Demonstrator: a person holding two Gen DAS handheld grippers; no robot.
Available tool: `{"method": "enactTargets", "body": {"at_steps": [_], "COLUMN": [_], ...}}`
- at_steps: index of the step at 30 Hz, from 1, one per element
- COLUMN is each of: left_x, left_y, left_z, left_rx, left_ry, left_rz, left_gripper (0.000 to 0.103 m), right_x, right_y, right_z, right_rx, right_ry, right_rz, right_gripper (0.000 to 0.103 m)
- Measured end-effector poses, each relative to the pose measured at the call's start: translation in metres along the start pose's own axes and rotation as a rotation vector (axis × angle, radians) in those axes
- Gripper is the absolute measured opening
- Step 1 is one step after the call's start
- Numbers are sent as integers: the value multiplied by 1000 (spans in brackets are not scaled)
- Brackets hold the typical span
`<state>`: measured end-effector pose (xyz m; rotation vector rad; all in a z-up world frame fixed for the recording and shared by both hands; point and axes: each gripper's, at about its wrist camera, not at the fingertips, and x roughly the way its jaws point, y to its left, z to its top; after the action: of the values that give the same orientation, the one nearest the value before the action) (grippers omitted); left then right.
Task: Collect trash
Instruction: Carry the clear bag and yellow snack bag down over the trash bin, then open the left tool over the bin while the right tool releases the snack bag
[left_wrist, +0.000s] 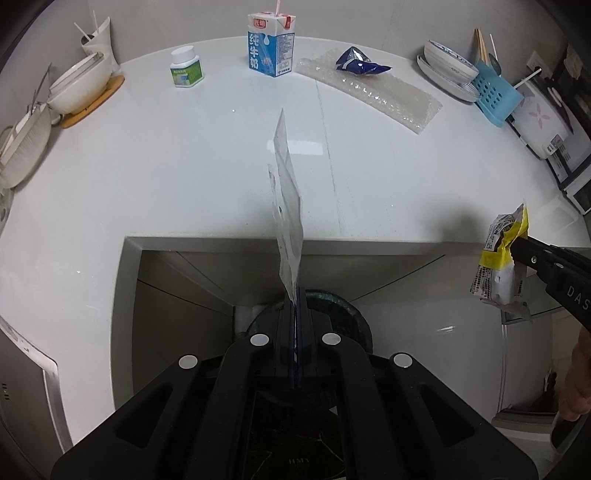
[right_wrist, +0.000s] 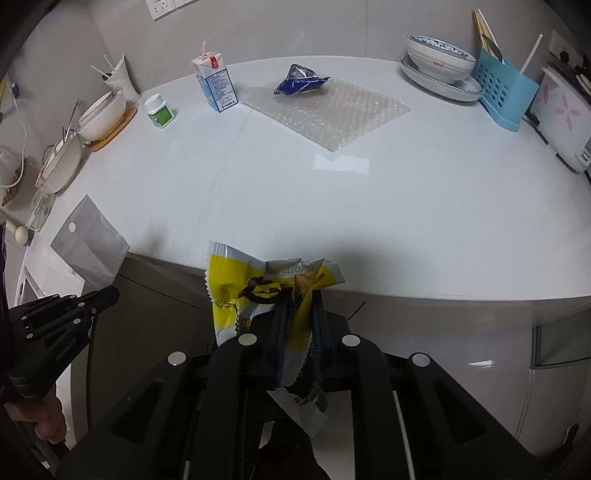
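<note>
The left gripper (left_wrist: 295, 295) is seen with its fingers (left_wrist: 301, 314) pressed together on the lower edge of a thin, translucent grey plastic pouch (left_wrist: 286, 206), which is held upright and edge-on above the front rim of the glossy white table (left_wrist: 184, 166). In the right wrist view the same pouch (right_wrist: 88, 240) is noted at 9 o'clock, clamped at the left gripper's tip (right_wrist: 110, 293).

The right gripper (right_wrist: 297, 295) is recorded with its fingers (right_wrist: 279, 325) clamped on a crumpled yellow-and-white snack wrapper (right_wrist: 236, 280), held just over the table's front edge.

On the table, toward 12 o'clock, a blue-and-white milk carton with a straw (left_wrist: 271, 46) is observed, with a small white-capped green-labelled bottle (left_wrist: 185, 68) at its left. A sheet of clear bubble wrap (right_wrist: 325, 110) lies at 1 o'clock, with a crumpled dark blue foil packet (right_wrist: 299, 83) resting on its far end. A light blue perforated utensil holder (right_wrist: 502, 92) stands at 2 o'clock, beside stacked white bowls (right_wrist: 439, 59).
</note>
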<state>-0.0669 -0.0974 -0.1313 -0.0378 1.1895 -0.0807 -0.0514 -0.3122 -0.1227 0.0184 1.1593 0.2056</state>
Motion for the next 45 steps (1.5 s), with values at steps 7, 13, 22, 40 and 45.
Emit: {"method": "enactTargets", "body": {"at_steps": [7, 13, 22, 40, 45], "left_x": [6, 20, 52, 120, 129], "left_y": [-7, -12, -13, -21, -26], "left_z": [-17, -31, -48, -83, -89], "left_rx": [16, 24, 14, 49, 79], "left_ry": [-11, -10, 27, 115, 131], "left_rz": [-11, -20, -33, 9, 3], "left_gripper": [0, 0, 0, 0, 0], "right_x": [6, 19, 45, 100, 103], "right_y": [-2, -5, -3, -21, -22], "right_z": [-20, -37, -59, -86, -84], "right_rx": [-21, -23, -35, -4, -1], "right_ry": [1, 27, 60, 169, 172], "right_rz": [6, 12, 8, -46, -51], "right_gripper": [12, 12, 12, 12, 12]}}
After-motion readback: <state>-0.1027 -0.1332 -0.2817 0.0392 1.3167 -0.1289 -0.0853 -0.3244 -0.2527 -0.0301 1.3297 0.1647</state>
